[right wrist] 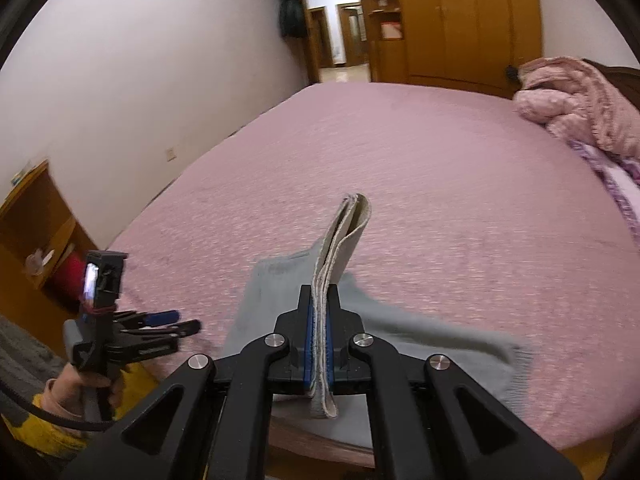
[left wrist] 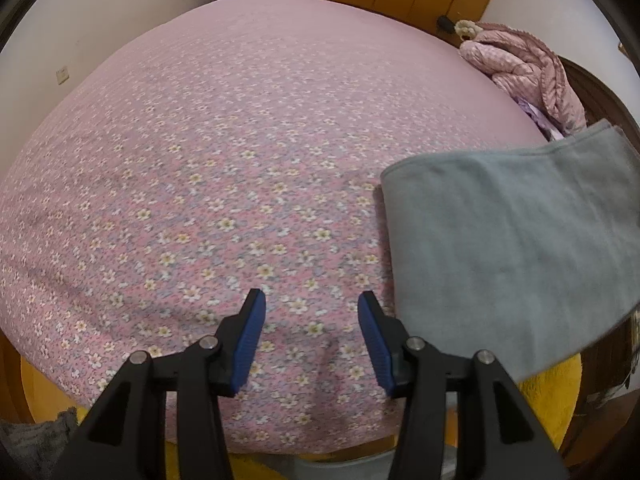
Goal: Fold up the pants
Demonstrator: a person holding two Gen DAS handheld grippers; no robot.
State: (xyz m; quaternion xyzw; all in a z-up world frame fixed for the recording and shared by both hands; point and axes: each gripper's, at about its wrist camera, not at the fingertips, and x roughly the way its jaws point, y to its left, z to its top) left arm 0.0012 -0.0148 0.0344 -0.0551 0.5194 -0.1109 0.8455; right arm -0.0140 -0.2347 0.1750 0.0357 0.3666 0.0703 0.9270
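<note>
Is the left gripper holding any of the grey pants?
No, the left gripper is open over the flowered bedsheet, and the grey pants lie beside it, untouched.

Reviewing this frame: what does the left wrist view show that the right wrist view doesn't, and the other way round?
Left wrist only: the left hand-held gripper close up, jaws open and empty over the flowered bedsheet.

Right wrist only: the right hand-held gripper shut on a layered edge of the grey pants, the person's left hand, a wooden shelf and the hallway doorway.

Both: pants, bed, pink quilted jacket, wooden wardrobe.
</note>
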